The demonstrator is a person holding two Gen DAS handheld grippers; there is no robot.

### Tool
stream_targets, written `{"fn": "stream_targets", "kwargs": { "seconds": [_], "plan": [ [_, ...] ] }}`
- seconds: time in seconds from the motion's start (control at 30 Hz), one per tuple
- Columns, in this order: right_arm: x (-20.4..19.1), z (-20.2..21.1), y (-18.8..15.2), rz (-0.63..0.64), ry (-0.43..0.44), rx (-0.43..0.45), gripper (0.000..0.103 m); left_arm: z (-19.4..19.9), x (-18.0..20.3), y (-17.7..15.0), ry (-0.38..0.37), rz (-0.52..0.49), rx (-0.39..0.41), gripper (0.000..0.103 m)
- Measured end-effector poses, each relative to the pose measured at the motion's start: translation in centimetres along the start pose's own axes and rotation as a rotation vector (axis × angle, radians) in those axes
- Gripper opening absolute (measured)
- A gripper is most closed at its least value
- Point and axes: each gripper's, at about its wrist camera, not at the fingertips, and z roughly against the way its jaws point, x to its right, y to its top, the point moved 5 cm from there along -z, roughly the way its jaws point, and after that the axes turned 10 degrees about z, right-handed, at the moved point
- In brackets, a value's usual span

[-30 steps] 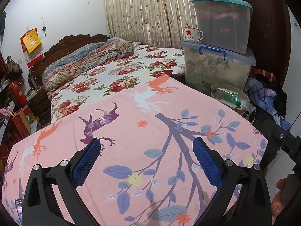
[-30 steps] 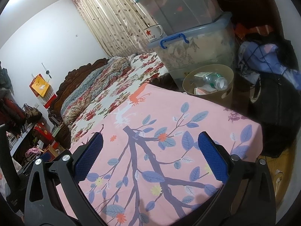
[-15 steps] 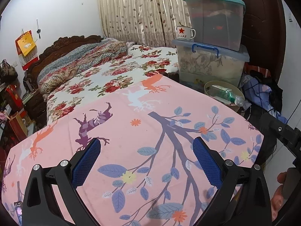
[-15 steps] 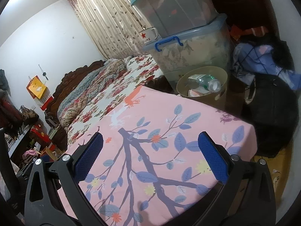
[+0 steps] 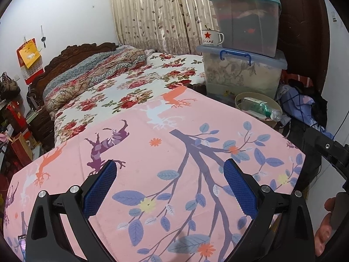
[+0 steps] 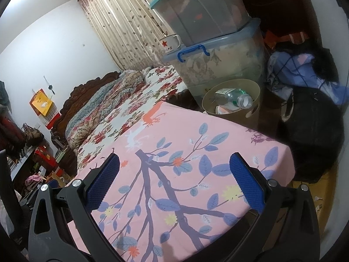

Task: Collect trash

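Both grippers hang above the pink tree-print cloth (image 5: pixel 196 152), which serves as the landmark. Over its near part the left gripper (image 5: pixel 170 187) has its blue pads (image 5: pixel 100 187) spread wide with nothing between them. The right gripper (image 6: pixel 174 181) is also spread wide and empty above the same cloth (image 6: pixel 196 152), nearer its far corner. Just past the cloth's far edge stands a tan wastebasket (image 6: pixel 253 109), seen too from the left wrist (image 5: pixel 240 98). Inside it a clear plastic bottle (image 6: pixel 235 98) with a green label lies on its side, its open neck pointing toward the rim, over some pale scraps (image 6: pixel 224 110); the left wrist view shows the bottle (image 5: pixel 259 109) resting across the basket's opening. Beyond the wastebasket, farther from the cloth, rise stacked storage bins (image 5: pixel 244 43), with a white enamel mug (image 5: pixel 210 37) bearing a red star on the lower bin's lid. Beside the cloth's far left edge lies a bed with a floral sheet (image 5: pixel 122 91).
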Motion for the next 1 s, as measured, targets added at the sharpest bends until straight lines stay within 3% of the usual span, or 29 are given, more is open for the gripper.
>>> {"fn": "stream_targets", "kwargs": {
  "seconds": [1.0],
  "plan": [
    [-0.89,-0.92,-0.72,0.003,0.010,-0.027,0.100,-1.06,-0.79,-0.90,0.037,-0.011,-0.051,0.095]
  ]
}}
